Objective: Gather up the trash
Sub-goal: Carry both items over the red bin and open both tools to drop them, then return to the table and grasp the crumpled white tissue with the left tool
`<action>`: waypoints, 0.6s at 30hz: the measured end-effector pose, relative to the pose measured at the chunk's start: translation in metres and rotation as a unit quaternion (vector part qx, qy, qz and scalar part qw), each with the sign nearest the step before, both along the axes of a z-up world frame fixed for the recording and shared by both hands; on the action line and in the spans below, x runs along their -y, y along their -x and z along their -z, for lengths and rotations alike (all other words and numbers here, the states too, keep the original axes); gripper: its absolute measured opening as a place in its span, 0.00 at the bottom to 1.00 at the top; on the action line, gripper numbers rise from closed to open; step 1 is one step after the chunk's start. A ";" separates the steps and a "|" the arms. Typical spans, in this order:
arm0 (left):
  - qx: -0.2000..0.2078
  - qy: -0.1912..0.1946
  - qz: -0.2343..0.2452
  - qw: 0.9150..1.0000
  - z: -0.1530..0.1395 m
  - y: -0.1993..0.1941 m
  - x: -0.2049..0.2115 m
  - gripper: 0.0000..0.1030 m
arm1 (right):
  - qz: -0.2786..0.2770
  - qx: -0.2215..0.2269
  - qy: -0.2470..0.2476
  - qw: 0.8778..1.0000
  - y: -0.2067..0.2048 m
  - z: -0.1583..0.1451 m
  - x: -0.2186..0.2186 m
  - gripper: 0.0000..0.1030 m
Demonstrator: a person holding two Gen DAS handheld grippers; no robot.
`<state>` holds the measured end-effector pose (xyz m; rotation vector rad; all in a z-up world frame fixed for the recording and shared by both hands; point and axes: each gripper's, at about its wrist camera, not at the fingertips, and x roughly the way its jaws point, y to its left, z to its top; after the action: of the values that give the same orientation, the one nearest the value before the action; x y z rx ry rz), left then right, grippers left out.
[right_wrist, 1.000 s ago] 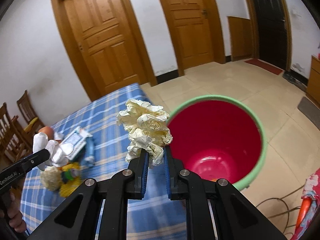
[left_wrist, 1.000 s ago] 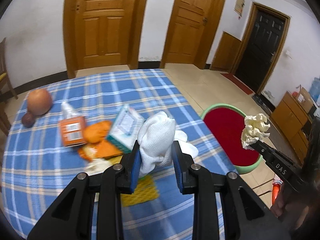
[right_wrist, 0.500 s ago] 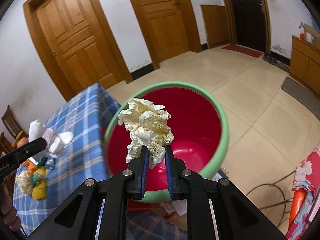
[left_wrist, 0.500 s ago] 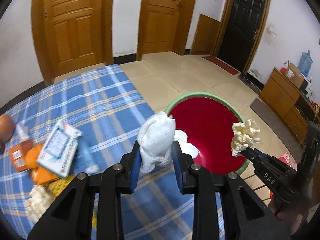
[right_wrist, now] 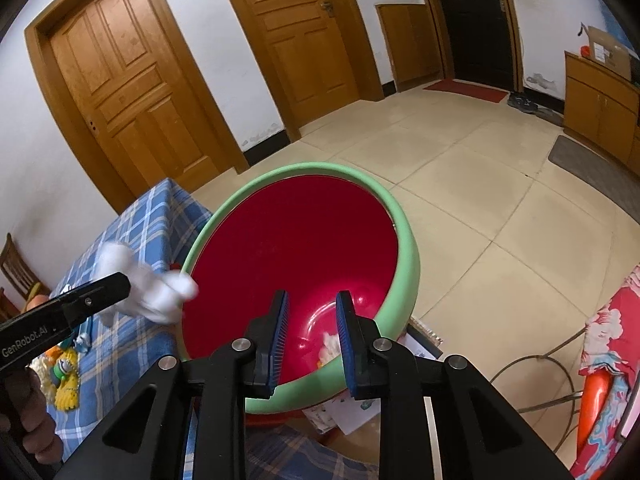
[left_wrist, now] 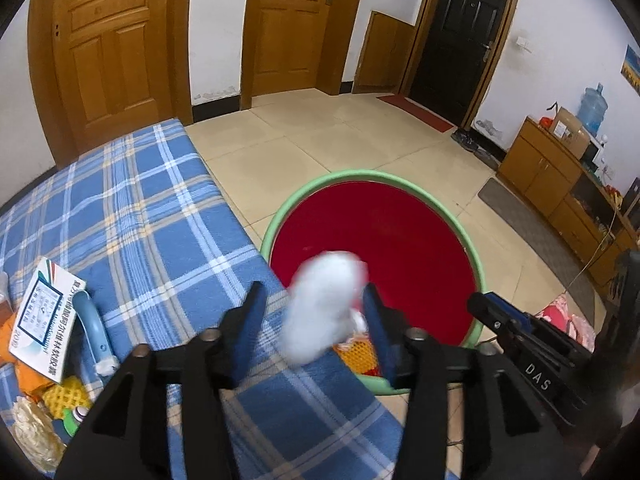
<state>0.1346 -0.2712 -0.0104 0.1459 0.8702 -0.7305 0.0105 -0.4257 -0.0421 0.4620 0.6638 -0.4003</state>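
Observation:
A red bin with a green rim stands on the floor against the blue plaid table. My left gripper hangs over the bin's near edge, jaws opening. A blurred white tissue wad sits loose between them, clear of the pads. My right gripper is over the bin, jaws opening, nothing between them. A crumpled yellowish paper lies at the bin's bottom. Each gripper shows in the other's view: the right gripper, the left gripper.
A white and teal box, a blue curved piece, yellow mesh and crumpled paper lie on the table's left. Loose papers sit on the floor by the bin. A wooden cabinet lines the right wall.
Both grippers moved from the table to over the bin. The right one let go of the crumpled paper, now inside the bin. The left jaws spread and the tissue came loose.

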 end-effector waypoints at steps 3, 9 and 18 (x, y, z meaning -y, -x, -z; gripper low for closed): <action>0.003 -0.001 -0.003 1.000 -0.002 0.001 -0.001 0.57 | 0.002 0.001 0.000 1.000 -0.001 0.000 0.000 0.24; 0.002 -0.001 -0.022 1.000 -0.005 0.007 -0.014 0.61 | 0.002 0.003 0.000 1.000 0.000 -0.001 -0.004 0.25; 0.002 -0.005 -0.070 0.998 -0.008 0.014 -0.052 0.66 | -0.006 0.013 0.006 1.000 0.003 -0.010 -0.020 0.38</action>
<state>0.1210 -0.2190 -0.0022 0.0942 0.8725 -0.5939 0.0070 -0.4058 -0.0318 0.4508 0.6378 -0.3863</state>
